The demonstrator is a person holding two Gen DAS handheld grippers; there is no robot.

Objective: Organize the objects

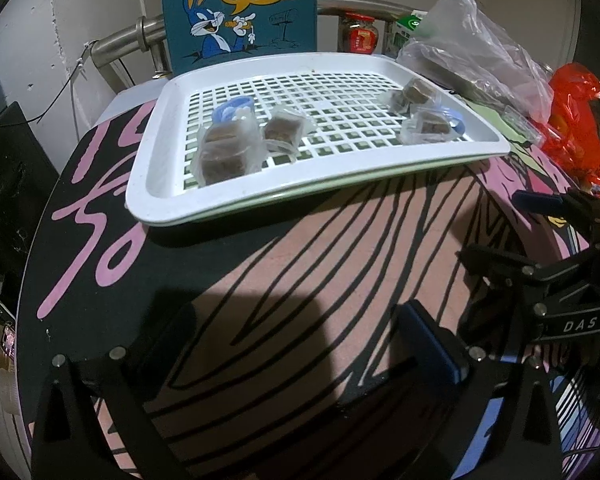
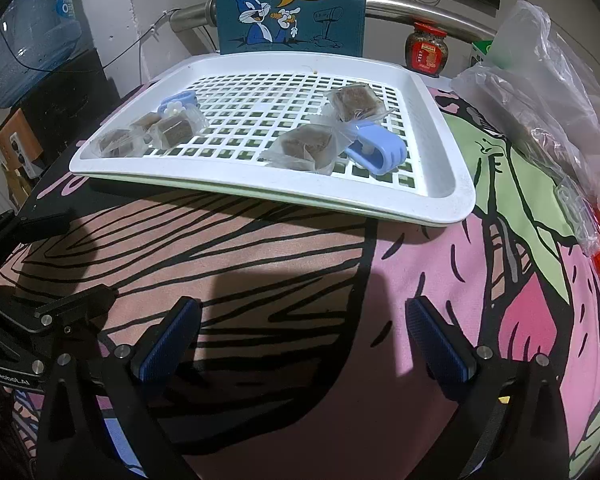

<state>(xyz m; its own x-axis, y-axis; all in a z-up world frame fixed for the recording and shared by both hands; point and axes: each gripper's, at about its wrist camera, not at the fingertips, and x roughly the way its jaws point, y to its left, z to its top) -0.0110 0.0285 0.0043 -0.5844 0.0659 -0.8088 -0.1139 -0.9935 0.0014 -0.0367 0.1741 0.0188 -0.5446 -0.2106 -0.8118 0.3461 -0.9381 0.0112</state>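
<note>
Black claw [image 2: 300,340], blue ribbed pads [image 2: 168,340]

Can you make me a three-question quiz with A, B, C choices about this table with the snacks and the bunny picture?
1. Where are the wrapped brown snacks?
A. on the white tray
B. inside the clear plastic bag
C. on the bare tablecloth

2. What colour is the lid of the jar at the back?
A. green
B. red
C. yellow

3. How is the right gripper?
A. shut on a snack
B. shut on the tray's rim
C. open, holding nothing

Answers:
1. A, since every wrapped snack lies on the tray's grid.
2. B, since the jar's cap is red.
3. C, since its blue-padded fingers stand apart over the tablecloth with nothing between them.
</note>
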